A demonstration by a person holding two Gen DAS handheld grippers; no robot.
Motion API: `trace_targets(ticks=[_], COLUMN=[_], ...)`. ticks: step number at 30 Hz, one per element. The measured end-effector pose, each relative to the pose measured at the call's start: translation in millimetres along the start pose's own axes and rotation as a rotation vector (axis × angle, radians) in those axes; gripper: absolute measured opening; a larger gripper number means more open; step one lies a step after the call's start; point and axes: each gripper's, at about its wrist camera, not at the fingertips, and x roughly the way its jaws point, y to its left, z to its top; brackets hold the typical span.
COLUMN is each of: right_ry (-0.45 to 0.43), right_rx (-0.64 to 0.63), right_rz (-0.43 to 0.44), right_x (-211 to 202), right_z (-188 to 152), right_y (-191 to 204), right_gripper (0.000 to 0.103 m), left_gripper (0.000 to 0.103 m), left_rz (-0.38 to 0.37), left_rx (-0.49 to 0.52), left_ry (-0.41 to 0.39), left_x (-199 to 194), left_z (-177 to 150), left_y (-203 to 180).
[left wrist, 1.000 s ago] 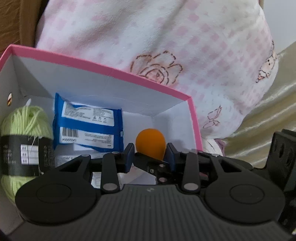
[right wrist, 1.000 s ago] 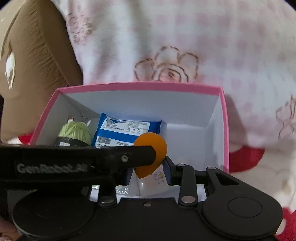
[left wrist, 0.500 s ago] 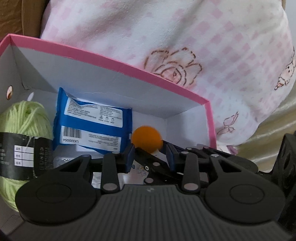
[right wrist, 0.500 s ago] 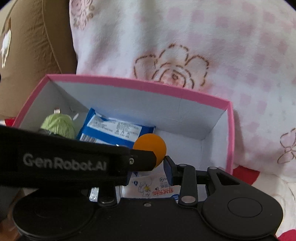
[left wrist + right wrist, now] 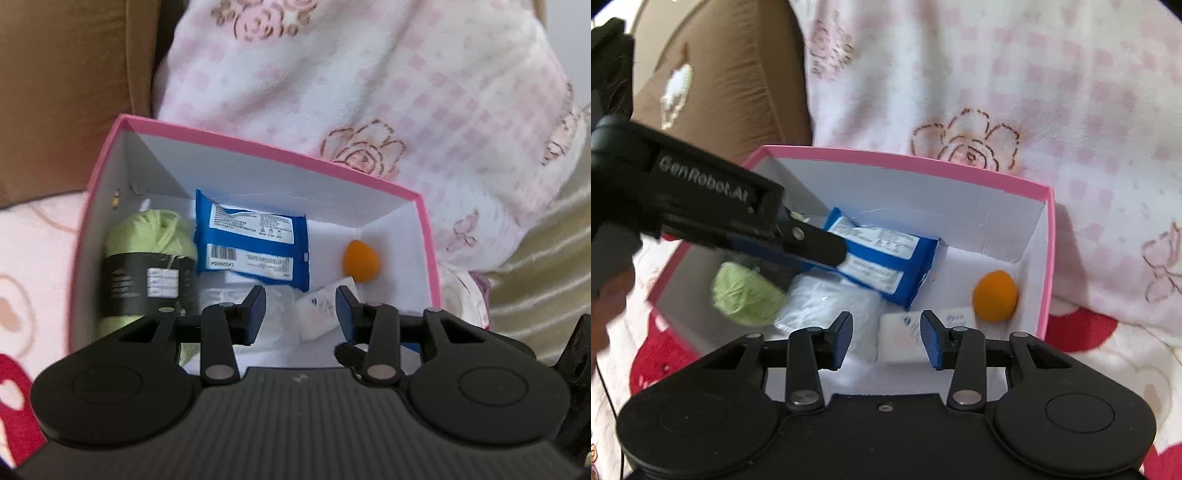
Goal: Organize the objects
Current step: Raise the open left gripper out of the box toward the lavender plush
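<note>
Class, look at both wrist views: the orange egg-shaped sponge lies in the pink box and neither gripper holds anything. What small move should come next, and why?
Probably lift both grippers clear of the pink box. The orange sponge lies free on the box floor by the right wall, and the left gripper and right gripper have jaws opening with nothing pressed between them, so this placement looks finished.

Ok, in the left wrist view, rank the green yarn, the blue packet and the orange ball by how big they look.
1. green yarn and blue packet: about alike, and the yarn lies nearer the camera, so no ranking between them.
2. orange ball: clearly smallest.
</note>
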Motion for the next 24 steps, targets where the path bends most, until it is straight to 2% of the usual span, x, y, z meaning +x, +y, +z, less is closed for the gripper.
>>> trace_targets(ticks=[3,8,12,16,24], right_ry=[-0.03,-0.091,-0.118,-0.109,-0.084], right_rx=[0.035,0.053,0.083,0.069,0.029], right_rz=[0.02,-0.044,-0.027,-0.036,-0.013], right_x=[-21.9,-56.5,-87.7,-105.2,-143.7], right_z=[-8.7,-25.5,-42.1,-51.3,-67.7], right_y=[2.8,5.7,6.2,9.6,16.1], right_gripper=[0.048,0.052,0.055,0.055,0.056], left_gripper=[0.041,0.045,0.045,0.045,0.05], left_rz=[-0.006,-0.001,0.004,0.011,0.014], left_rx=[0.018,0.063,0.08,0.098,0.136], left_ry=[-0.008,-0.014,0.009,0.029,-0.008], left_x=[-21.5,-50.6,-63.0,-73.8,-115.7], left_z=[-8.8,-35.4,-57.2,-73.4,-99.9], left_y=[-4.9,-18.4,-29.7,-43.8,-66.3])
